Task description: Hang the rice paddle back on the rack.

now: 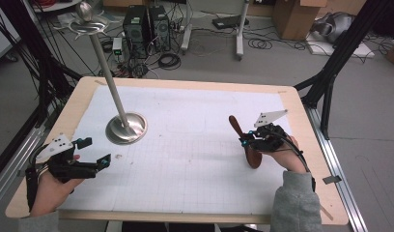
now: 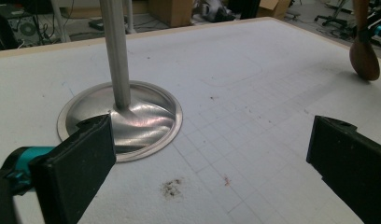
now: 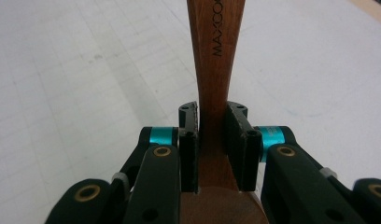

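- At the near left corner of the worktop (image 1: 185, 84), a hand (image 1: 50, 191) holds the left gripper (image 1: 94, 152) low over the white gridded sheet, jaws spread wide apart with nothing between them
- In the left gripper view those two black pads frame a small dark smudge (image 2: 172, 186) on the sheet, and the steel base sits just beyond the left pad
- A little further in stands the metal stand (image 1: 126, 126): a round, dished steel base flat on the sheet, with a slim pole rising and leaning toward the far left, topped by a shiny fitting
- The middle of the sheet is bare grid, faint pencil lines and a few specks
- Over on the right, the right gripper (image 1: 247, 141) is clamped on a wooden spoon (image 1: 243, 140), gripped at the narrow neck of the handle
- The spoon's bowl end rests down on the sheet near the person's grey sleeve (image 1: 296, 203), the handle tilting up and away
- In the right gripper view the handle runs straight up between the pads, and the printed letters "MAXCO" can be read on it
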Motion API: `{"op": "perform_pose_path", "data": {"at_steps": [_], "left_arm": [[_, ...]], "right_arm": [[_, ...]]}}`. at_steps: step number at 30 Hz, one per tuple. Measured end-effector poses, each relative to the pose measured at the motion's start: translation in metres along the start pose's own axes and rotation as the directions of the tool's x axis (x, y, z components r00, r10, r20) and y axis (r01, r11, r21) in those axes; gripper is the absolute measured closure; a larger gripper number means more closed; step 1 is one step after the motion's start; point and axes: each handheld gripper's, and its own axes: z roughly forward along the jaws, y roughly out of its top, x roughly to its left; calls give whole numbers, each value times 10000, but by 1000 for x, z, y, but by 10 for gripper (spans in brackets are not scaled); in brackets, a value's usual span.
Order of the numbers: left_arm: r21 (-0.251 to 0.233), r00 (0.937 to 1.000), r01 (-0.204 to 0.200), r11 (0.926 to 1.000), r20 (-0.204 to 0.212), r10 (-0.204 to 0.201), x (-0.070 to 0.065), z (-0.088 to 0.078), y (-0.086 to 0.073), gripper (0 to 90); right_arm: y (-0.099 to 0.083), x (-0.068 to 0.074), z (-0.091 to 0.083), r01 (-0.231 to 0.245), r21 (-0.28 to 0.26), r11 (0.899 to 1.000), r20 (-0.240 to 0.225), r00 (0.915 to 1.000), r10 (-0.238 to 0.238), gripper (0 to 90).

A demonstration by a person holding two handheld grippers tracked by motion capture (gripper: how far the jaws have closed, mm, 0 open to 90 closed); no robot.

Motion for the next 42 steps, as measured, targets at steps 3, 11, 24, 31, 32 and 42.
{"op": "perform_pose_path", "data": {"at_steps": [3, 11, 24, 31, 32, 42], "left_arm": [[-20, 10000, -1, 10000, -3, 1, -1, 0, 0, 18], [-171, 10000, 19, 9999, 16, -19, 0, -3, 2, 18], [-272, 10000, -20, 9996, 69, 21, 0, -7, 4, 18], [-308, 10000, 21, 9995, 31, -20, 0, -8, 4, 17], [-308, 10000, 21, 9995, 31, -20, 0, -8, 4, 18], [-286, 10000, -64, 9996, -7, 64, 0, -7, 5, 18]], "right_arm": [[1, 1, -3, -30, -286, 9996, -92, 10000, 28, 758], [4, 2, -12, -413, -1210, 9918, -195, 9990, 392, 762], [6, 5, -16, -548, -1839, 9814, -179, 9985, 524, 769], [11, 9, -16, -546, -2154, 9750, -156, 9985, 525, 770], [11, 9, -16, -546, -2154, 9750, -156, 9985, 525, 770], [23, 18, -20, -353, -2617, 9645, -190, 9993, 314, 770]]}}
